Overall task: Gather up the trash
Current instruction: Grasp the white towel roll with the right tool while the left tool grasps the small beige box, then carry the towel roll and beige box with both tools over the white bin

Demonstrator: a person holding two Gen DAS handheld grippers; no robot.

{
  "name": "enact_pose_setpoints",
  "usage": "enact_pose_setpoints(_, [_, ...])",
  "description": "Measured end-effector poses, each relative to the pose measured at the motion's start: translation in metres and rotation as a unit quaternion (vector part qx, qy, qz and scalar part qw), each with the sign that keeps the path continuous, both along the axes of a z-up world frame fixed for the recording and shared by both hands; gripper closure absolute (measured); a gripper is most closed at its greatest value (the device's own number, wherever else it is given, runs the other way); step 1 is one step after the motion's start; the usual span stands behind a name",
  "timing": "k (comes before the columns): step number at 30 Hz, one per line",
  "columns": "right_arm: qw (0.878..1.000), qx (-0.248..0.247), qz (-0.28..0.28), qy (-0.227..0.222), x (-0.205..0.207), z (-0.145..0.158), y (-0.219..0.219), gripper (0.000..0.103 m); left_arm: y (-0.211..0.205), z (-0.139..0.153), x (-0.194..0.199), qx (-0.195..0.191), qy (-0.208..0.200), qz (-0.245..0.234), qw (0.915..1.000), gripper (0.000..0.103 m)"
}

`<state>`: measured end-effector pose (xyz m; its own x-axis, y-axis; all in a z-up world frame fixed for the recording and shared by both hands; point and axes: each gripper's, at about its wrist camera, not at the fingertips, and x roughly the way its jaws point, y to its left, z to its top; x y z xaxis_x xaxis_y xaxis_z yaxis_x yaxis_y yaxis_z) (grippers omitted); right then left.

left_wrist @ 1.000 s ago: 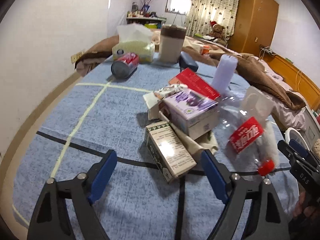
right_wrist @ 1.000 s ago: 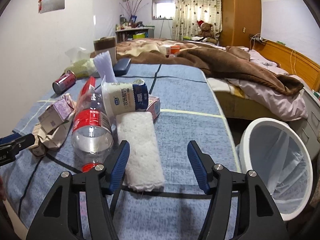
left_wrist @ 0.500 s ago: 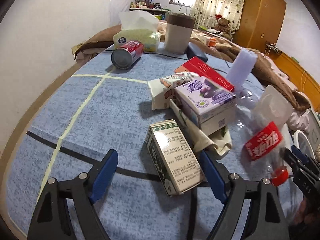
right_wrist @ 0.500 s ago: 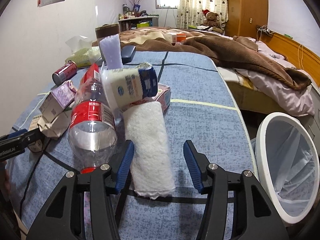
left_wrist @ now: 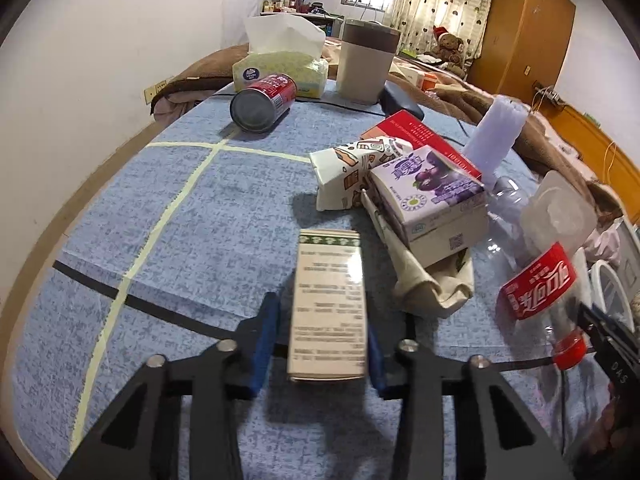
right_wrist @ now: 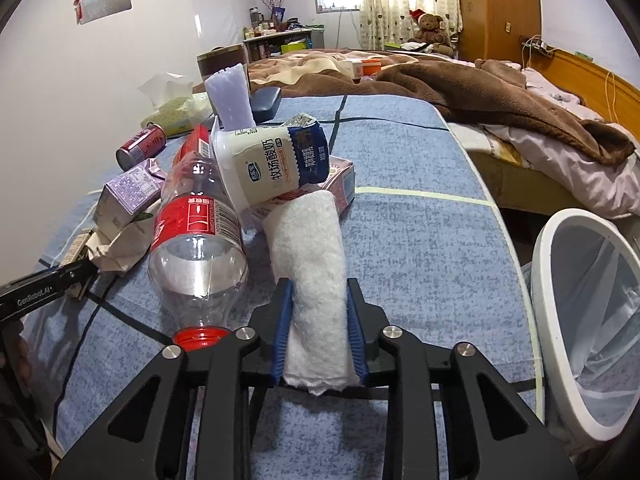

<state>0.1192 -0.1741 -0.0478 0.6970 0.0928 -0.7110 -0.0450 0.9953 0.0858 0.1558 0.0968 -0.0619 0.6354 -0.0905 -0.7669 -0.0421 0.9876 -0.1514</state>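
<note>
Left wrist view is showing the left hand-held gripper (left_wrist: 318, 344) closing both blue pads on the near end of one green-and-white printed carton (left_wrist: 330, 304), which is lying lengthwise on the blue cloth covering the bench (left_wrist: 200, 216). Beyond it, one purple juice box (left_wrist: 432, 196) is sitting on a crumpled beige paper bag (left_wrist: 428, 280), with one patterned white pack (left_wrist: 348, 176) and one red flat box (left_wrist: 416, 136) touching it. One red can (left_wrist: 262, 102) is lying on its side farther back, near one tissue box (left_wrist: 280, 68) and one brown-topped cup (left_wrist: 366, 60).

Right wrist view is showing the right hand-held gripper (right_wrist: 320, 334) squeezing one rolled white towel-like wad (right_wrist: 312, 280) between its pads, the wad resting on the cloth. Just to its left, one clear plastic bottle (right_wrist: 196, 240) with a red label and red cap is lying with the cap toward the camera. One white yogurt cup (right_wrist: 276, 160) is leaning tilted on the pile behind the wad. One white-rimmed bin (right_wrist: 588, 320) with a clear liner is standing off the bench's right edge, well apart from both held items.
</note>
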Motion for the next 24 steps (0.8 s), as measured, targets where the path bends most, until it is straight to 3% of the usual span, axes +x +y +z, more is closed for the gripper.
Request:
enact_pose_setpoints(2, [1.000, 0.004, -0.002, -0.003, -0.002, 0.001, 0.000, 0.081, -0.002, 0.001, -0.002, 0.005, -0.004, -0.002, 1.0000, 0.069])
enact_pose_setpoints(17, [0.999, 0.015, -0.014, -0.041, -0.018, 0.018, -0.007, 0.083, -0.013, 0.020, -0.025, 0.009, -0.038, -0.013, 0.9992, 0.070])
enact_pose_setpoints(24, [0.999, 0.022, -0.017, -0.042, -0.019, 0.017, -0.012, 0.083, -0.018, 0.005, -0.018, 0.024, -0.016, -0.008, 0.9996, 0.070])
